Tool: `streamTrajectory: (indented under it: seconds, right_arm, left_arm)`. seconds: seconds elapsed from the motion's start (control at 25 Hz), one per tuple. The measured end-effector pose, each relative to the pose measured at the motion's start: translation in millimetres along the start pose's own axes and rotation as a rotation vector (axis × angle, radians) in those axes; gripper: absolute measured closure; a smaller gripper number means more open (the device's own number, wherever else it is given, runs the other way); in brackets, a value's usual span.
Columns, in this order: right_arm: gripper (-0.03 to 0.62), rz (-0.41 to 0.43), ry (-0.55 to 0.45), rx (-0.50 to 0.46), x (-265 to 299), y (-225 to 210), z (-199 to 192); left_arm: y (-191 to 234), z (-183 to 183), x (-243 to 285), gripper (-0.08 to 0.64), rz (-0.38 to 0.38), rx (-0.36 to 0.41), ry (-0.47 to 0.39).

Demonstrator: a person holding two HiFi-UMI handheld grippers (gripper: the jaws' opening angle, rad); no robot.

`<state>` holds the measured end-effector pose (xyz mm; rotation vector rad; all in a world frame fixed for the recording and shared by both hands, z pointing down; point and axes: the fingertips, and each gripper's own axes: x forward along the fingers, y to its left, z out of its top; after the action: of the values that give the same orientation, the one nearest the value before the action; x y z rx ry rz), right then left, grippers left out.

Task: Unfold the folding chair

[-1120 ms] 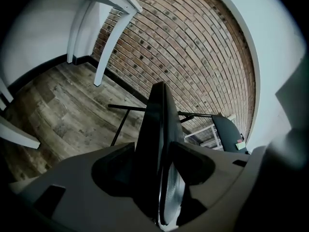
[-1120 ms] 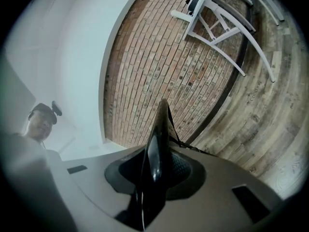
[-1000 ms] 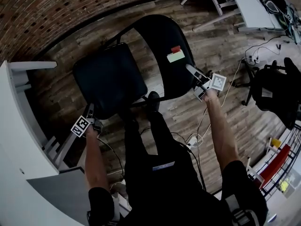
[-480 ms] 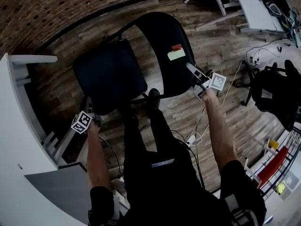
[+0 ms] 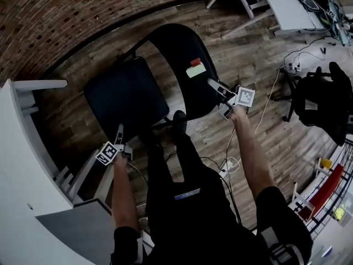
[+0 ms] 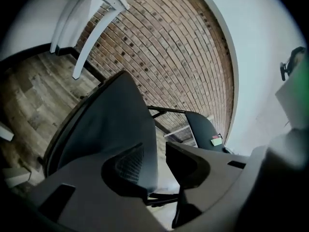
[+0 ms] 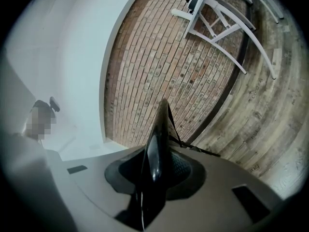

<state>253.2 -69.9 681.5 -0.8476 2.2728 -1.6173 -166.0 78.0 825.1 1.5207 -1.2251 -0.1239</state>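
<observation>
The black folding chair stands open on the wood floor, its seat point(image 5: 126, 95) flat and its backrest point(image 5: 182, 59) carrying a small label point(image 5: 195, 69). My right gripper point(image 5: 214, 85) is shut on the backrest's side edge, which shows edge-on between the jaws as a thin black blade point(image 7: 157, 139). My left gripper point(image 5: 119, 132) is at the seat's front edge. Its jaws have just been closing. The seat edge point(image 6: 111, 124) lies between them against one pad, with a strip of light showing before the other.
A white table point(image 5: 22, 148) stands close on the left, with the brick wall point(image 5: 66, 10) behind the chair. White desk legs point(image 5: 248, 4) are at top right, a black bag point(image 5: 322, 101) at right. Cables and a plug block point(image 5: 226, 164) lie by my legs.
My left gripper has shifted right along the seat's front edge and its jaws have narrowed around that edge. The right gripper keeps its hold on the backrest.
</observation>
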Motion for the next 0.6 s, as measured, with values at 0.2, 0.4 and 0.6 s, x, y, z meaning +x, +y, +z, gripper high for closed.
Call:
streamTrajectory:
  seconds: [0.2,0.4,0.6]
  right_arm:
    - [0.495,-0.001,0.0,-0.014,6,6,-5]
    - [0.494,0.014,-0.001,-0.022,13,13,-13]
    - [0.494,0.008,0.002,-0.028,20,17,-23]
  left_arm:
    - [-29,-25,14,0.403,-0.107,-0.022,0.057]
    - [-76,-44,30,0.403,-0.248,-0.001,0.125]
    - [-118,-63,42,0.403,-0.376,0.009,0.195]
